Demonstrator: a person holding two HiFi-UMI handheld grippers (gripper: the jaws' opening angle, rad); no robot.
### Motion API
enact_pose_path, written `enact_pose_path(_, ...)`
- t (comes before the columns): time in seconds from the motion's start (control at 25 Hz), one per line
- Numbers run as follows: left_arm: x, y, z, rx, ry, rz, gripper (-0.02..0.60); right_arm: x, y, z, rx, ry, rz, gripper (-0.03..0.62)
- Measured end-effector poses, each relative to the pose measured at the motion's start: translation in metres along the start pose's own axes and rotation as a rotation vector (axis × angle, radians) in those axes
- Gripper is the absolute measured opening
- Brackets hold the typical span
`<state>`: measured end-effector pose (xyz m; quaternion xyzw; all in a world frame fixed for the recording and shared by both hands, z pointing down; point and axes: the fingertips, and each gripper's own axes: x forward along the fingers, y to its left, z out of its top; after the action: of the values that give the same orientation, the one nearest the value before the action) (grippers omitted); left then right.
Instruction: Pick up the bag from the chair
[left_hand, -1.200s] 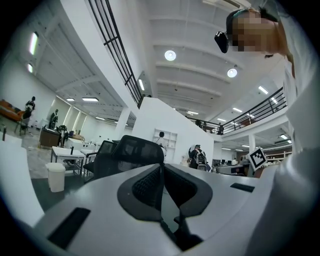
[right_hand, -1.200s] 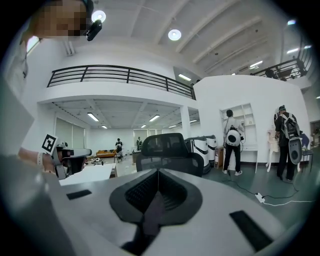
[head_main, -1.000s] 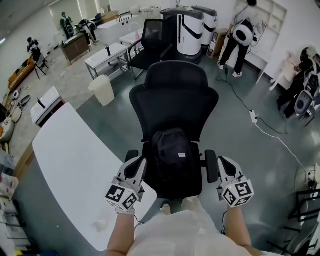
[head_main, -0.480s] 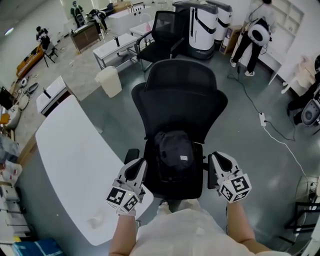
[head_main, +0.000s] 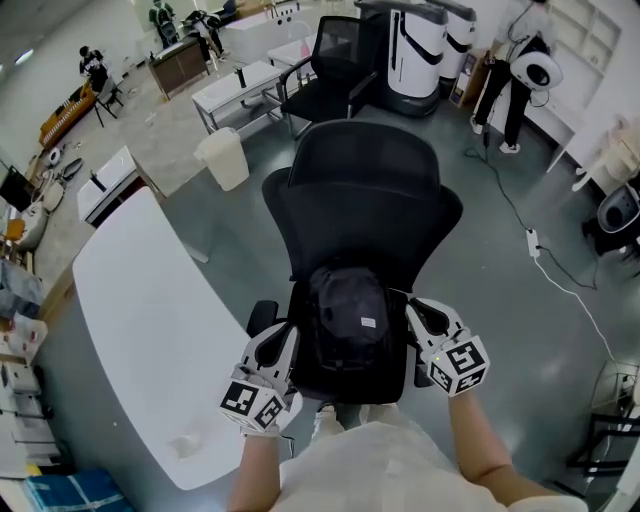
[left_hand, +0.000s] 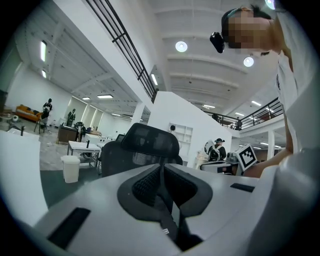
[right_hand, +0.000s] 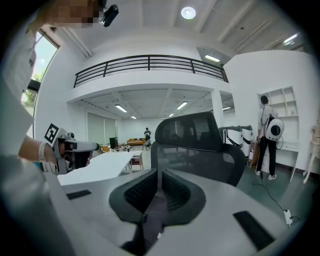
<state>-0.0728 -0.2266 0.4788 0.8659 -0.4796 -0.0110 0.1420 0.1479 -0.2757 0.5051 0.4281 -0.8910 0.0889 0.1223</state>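
Nearest the person, at 6 o'clock in the head view, both hands are holding their tools low over the front of the seat. The left gripper (head_main: 281, 337) is hanging at about 8 o'clock from the bag (head_main: 348, 318), just beside its flank. Its jaws are pressing together with nothing between them, as the left gripper view is showing (left_hand: 162, 172). The right gripper (head_main: 421, 315) is sitting at 3 o'clock from the bag, just beside it. Its jaws are likewise closing on nothing but each other (right_hand: 159, 179).

Between the two, the bag is a black backpack resting on the seat of the black office chair (head_main: 365, 195). It is leaning toward the backrest, with a small pale label facing up.

It is probably soft fabric, so it is likely to sag and fold rather than keep its shape. Pinching a flat panel would likely slip or gather only loose cloth. A top loop or a shoulder strap at the 12 o'clock end would give the surest hold, though no handle is showing clearly from here. Either gripper would need to open first. Its weight cannot be told; it is looking only partly filled.

Farther out, a white table (head_main: 140, 320) is lying at 9 o'clock and a pale bin (head_main: 224, 160) is standing at 11 o'clock.
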Motion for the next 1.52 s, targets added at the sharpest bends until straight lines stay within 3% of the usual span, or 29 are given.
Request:
enact_pose_path(0.72, 0.033, 0.006, -0.019, -0.028, 0.036, 0.016, 0.041, 0.076, -0.008, -0.052, -0.043, 0.165, 0.111, 0.022)
enact_pose_path(0.84, 0.037, 0.008, -0.022, -0.027, 0.045, 0.019, 0.041, 0.088, -0.01, -0.066, -0.051, 0.203, 0.12, 0.095)
enact_pose_path(1.52, 0.038, 0.006, -0.036, -0.049, 0.081, 0.045, 0.041, 0.145, -0.025, -0.119, -0.117, 0.354, 0.156, 0.146)
